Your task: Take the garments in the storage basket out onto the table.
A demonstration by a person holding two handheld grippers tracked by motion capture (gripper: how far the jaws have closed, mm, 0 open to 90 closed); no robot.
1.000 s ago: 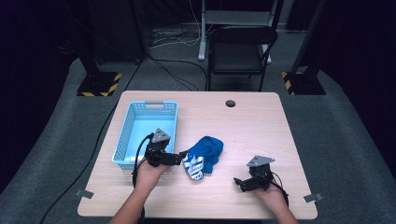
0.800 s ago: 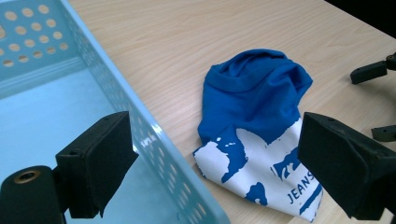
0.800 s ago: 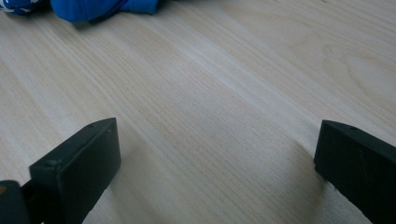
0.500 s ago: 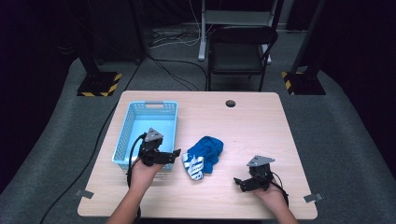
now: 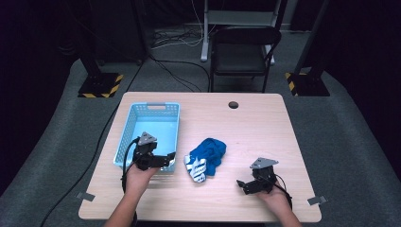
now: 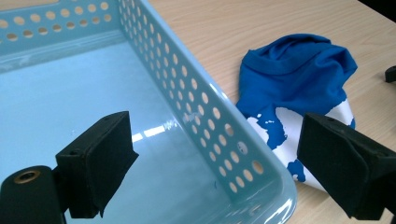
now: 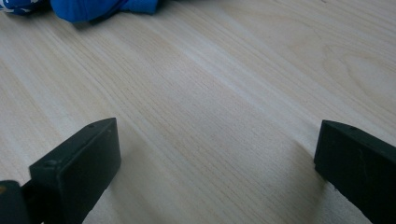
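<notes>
On the left side of the wooden table we see a light blue plastic basket, rectangular, with rows of round holes through its walls and a handle slot in the far end. In the left gripper view its smooth floor is bare and shiny, with nothing lying in it.

Our left gripper hangs over the basket's near right corner. Its jaws stand wide apart and grasp nothing; in its own view one jaw sits above the basket floor and the other above the cloth outside, so the basket's right wall runs between them.

Just beside that wall, on the bare wood near the table's middle, lies a crumpled cloth. Most of it is deep blue and bunched into soft folds; the nearer end is white with irregular blue blotches. We cannot tell whether it touches the basket wall.

Farther right, well apart from the cloth, our right gripper rests low near the table's front edge, pointing leftward. Its jaws are also spread wide, with plain wood grain between them and the cloth's blue edge at the top of its own view.
</notes>
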